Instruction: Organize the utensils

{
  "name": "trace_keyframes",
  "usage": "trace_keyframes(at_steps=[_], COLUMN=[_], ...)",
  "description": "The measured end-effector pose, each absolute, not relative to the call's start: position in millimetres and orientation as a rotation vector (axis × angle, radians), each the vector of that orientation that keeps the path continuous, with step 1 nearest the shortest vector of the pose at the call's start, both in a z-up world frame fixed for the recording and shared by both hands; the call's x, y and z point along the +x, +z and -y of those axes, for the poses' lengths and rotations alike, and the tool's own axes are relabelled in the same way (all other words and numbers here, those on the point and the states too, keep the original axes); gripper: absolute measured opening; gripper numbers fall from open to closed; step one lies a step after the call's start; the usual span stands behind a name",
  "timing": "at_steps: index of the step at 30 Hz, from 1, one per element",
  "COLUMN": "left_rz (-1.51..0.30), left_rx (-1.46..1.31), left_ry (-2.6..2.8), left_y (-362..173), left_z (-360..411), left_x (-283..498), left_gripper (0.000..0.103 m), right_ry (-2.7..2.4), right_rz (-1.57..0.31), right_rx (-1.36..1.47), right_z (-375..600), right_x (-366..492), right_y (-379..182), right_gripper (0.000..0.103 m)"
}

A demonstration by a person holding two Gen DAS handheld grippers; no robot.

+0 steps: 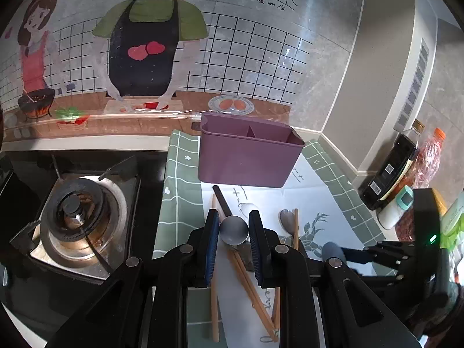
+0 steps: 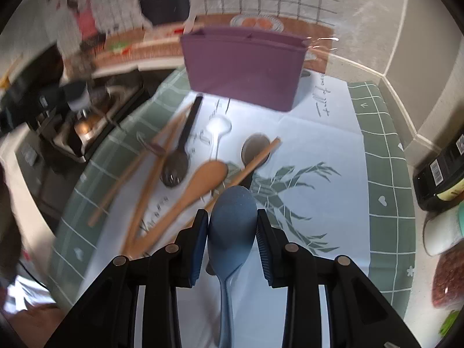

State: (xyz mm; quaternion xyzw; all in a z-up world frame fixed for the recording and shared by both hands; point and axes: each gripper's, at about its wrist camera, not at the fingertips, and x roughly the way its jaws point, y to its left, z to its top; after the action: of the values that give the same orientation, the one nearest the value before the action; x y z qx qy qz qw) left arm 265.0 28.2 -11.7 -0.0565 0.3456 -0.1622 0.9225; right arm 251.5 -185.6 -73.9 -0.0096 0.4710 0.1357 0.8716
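My left gripper (image 1: 234, 216) is shut on the round bowl of a grey spoon (image 1: 233, 230), held above the mat. Below it lie wooden chopsticks (image 1: 249, 287), a black spoon handle (image 1: 221, 200), a white spoon (image 1: 246, 207) and a brownish-grey spoon (image 1: 285, 220). The purple divided caddy (image 1: 246, 159) stands just beyond them. My right gripper (image 2: 232, 213) is shut on the bowl of a blue spoon (image 2: 232, 226), low over the mat. Ahead of it lie a wooden spoon (image 2: 203, 179), a black spoon (image 2: 177, 165), a white spoon (image 2: 217, 127) and chopsticks (image 2: 145, 185). The caddy (image 2: 243, 66) is farther back.
A gas stove (image 1: 78, 217) sits left of the green and white mat (image 1: 179, 203). A dark bottle (image 1: 388, 171), a white jar (image 1: 397, 206) and packets crowd the right edge. The illustrated tile wall (image 1: 261, 52) rises right behind the caddy.
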Motion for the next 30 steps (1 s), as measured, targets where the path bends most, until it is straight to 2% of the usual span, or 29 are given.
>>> trace_keyframes(at_steps=[22,26,30], left_rz=[-0.644,-0.632,-0.508], left_rx=[-0.06,-0.067,-0.047], left_ry=[-0.365,-0.405,-0.427], left_y=[38,72,139], left_z=[-26,-24,-21], left_x=[273,284,295], left_gripper=[0.021,0.021,0.021], right_ry=[0.305,0.325,0.329], right_rz=[-0.822,-0.74,-0.602], right_rx=[-0.017,-0.027,-0.036], right_z=[178,180,186], right_x=[270,282,300], right_y=[-4,44,118], right_gripper=[0.029,0.029,0.029])
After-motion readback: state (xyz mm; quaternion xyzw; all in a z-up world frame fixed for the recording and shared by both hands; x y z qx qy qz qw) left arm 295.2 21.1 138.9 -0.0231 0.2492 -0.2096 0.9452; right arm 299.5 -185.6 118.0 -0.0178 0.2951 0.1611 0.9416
